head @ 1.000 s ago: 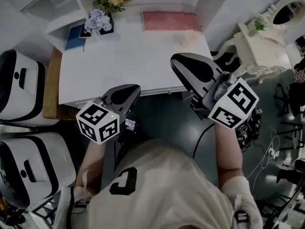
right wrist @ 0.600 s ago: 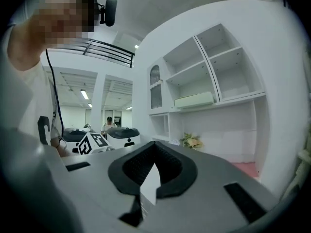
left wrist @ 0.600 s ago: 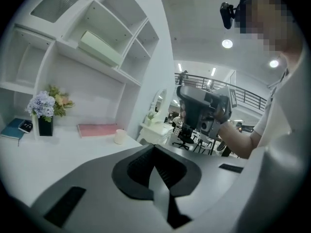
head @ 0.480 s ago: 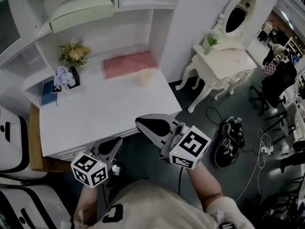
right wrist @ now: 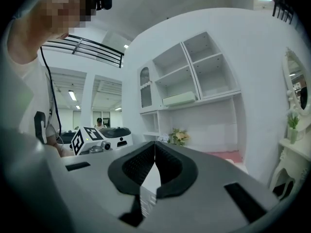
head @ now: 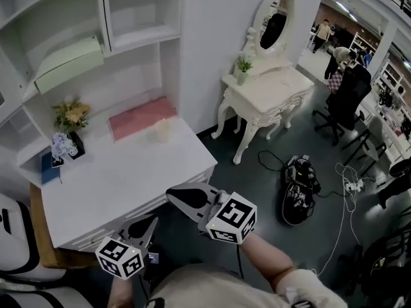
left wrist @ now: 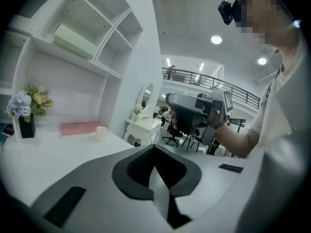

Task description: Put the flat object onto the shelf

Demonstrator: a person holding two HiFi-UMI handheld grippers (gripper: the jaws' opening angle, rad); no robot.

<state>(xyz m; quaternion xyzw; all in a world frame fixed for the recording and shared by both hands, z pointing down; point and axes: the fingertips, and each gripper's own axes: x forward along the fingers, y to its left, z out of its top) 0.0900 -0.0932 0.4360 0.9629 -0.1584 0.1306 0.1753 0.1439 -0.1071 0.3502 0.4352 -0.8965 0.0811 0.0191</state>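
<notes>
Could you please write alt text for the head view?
The left claw and right claw, both shut and empty, hang before a white desk. A pink flat object lies at the desk's back, below white shelves.

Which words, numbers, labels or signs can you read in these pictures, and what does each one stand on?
No text is readable.
Marker cubes on the left gripper and right gripper: black-and-white square patterns only, no letters.
Blue book: cover too small to read.
</notes>
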